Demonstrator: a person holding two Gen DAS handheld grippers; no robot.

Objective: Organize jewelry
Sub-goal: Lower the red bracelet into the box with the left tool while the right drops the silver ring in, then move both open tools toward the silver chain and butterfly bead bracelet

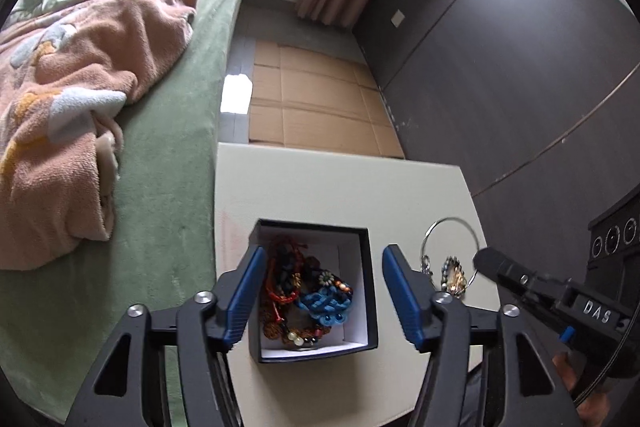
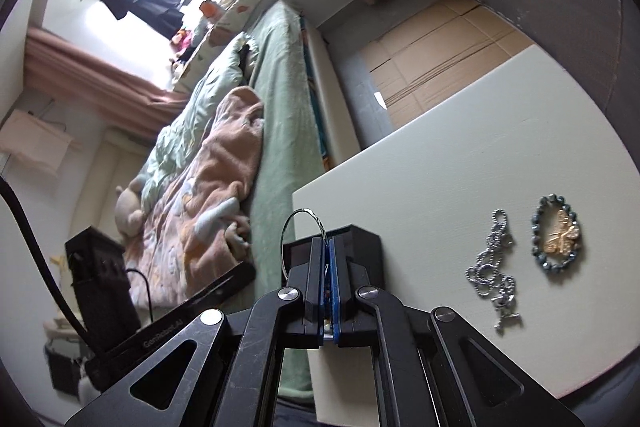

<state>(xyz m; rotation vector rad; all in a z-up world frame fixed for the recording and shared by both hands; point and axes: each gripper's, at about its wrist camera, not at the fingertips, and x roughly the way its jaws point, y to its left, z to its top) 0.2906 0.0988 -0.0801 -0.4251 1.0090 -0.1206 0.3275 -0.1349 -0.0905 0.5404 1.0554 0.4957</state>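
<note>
A black jewelry box (image 1: pixel 362 291) with a white lining sits on the white table (image 1: pixel 320 187) and holds a blue knotted bracelet (image 1: pixel 326 305) and several red and beaded pieces. My left gripper (image 1: pixel 320 291) is open, its blue fingers on either side of the box. My right gripper (image 2: pixel 327 247) is shut on a thin silver bangle (image 2: pixel 298 227), held above the table beside the box (image 2: pixel 362 239); the bangle also shows in the left wrist view (image 1: pixel 450 227). A silver chain bracelet (image 2: pixel 494 263) and a dark beaded bracelet with a gold charm (image 2: pixel 558 239) lie on the table.
A bed with a green sheet (image 1: pixel 168 147) and a pink blanket (image 1: pixel 80 99) borders the table's left side. Cardboard (image 1: pixel 316 99) covers the floor beyond the table. A dark wall (image 1: pixel 500 67) stands at the right.
</note>
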